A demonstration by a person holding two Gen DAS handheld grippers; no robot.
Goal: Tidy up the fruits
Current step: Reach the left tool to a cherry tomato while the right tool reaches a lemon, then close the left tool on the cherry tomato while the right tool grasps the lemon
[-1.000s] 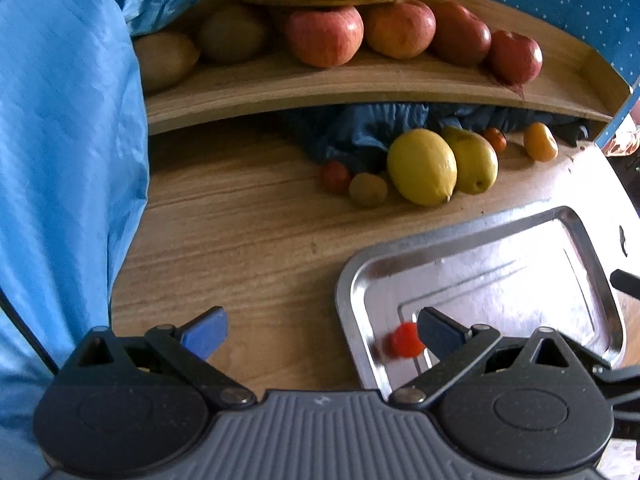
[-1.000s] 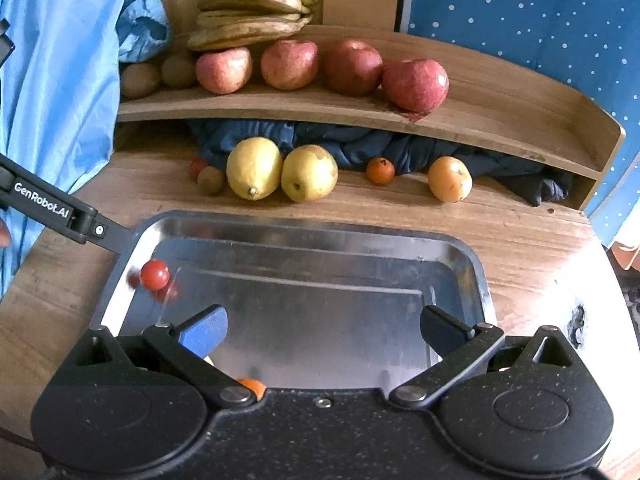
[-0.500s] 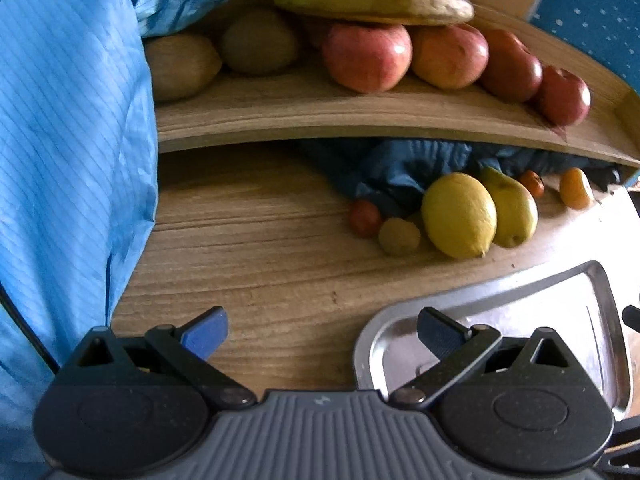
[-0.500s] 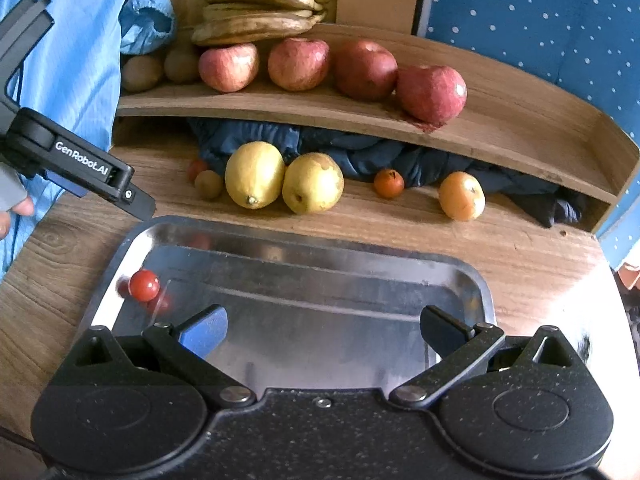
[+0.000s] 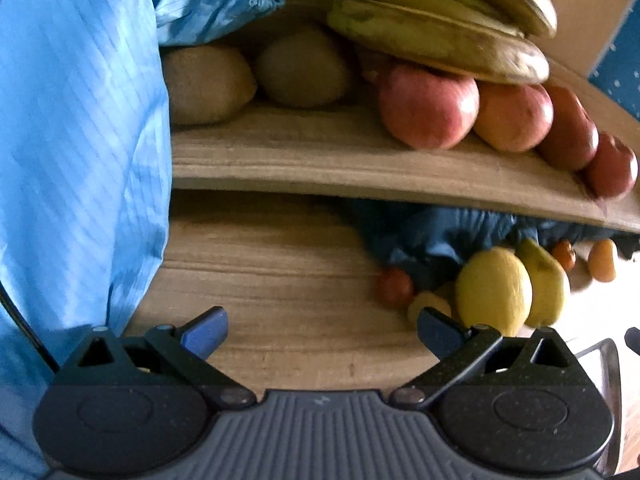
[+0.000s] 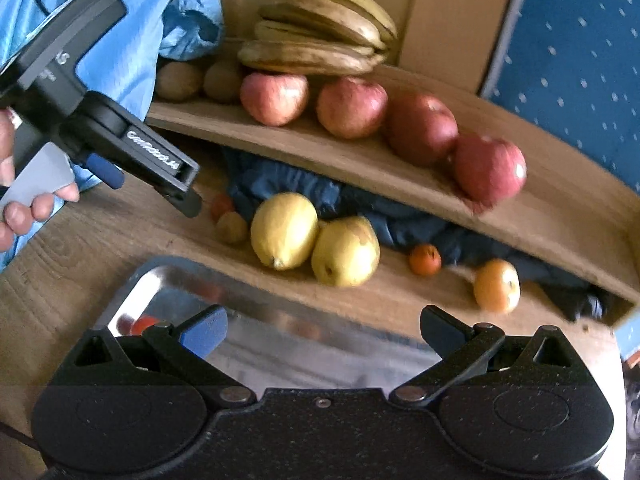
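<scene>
- Done: one small red fruit (image 6: 144,323) sits in your metal tray (image 6: 132,292), near-left corner.
- Left: lemon (image 6: 284,230), pear (image 6: 346,251), small fruits on the table (image 6: 100,236) beyond.
- Left gripper (image 5: 322,330) and right gripper (image 6: 324,330): fingers wide, holding nothing.

Yellow lemon (image 6: 284,230), red apples (image 6: 420,128), brown-spotted yellow bananas (image 6: 320,36), silver tray (image 6: 132,292), blue white-dotted wall (image 6: 580,60), dark blue cloth (image 6: 280,188).

Bananas (image 6: 320,36) atop apples (image 6: 352,106) on shelf (image 6: 360,164); lemon (image 6: 284,230) left of, touching, pear (image 6: 346,250) on surface (image 6: 100,232) below shelf; tray (image 6: 136,280) before them, tomato (image 6: 144,323) inside.
</scene>
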